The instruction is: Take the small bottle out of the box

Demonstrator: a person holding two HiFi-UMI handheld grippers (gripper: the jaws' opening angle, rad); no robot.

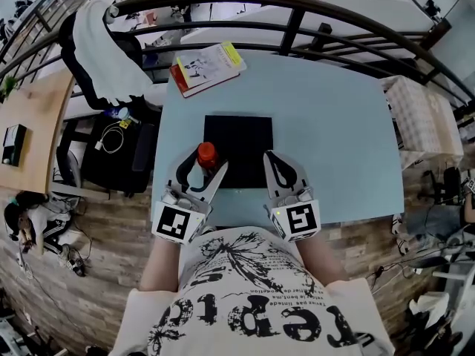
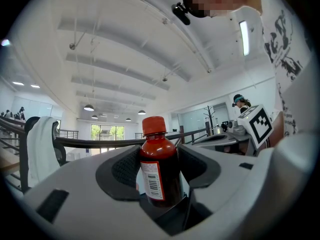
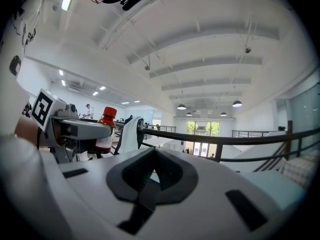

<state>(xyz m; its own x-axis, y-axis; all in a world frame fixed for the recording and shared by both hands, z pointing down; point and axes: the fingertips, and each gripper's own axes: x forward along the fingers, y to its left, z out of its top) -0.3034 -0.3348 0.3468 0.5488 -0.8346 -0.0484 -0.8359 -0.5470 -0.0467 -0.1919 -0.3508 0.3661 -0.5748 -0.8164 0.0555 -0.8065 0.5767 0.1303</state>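
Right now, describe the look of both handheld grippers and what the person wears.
The left gripper and right gripper are light grey plastic with black textured, curved pads inside the jaws. Each carries a white cube printed with black square markers. The person wears a white T-shirt with black print.
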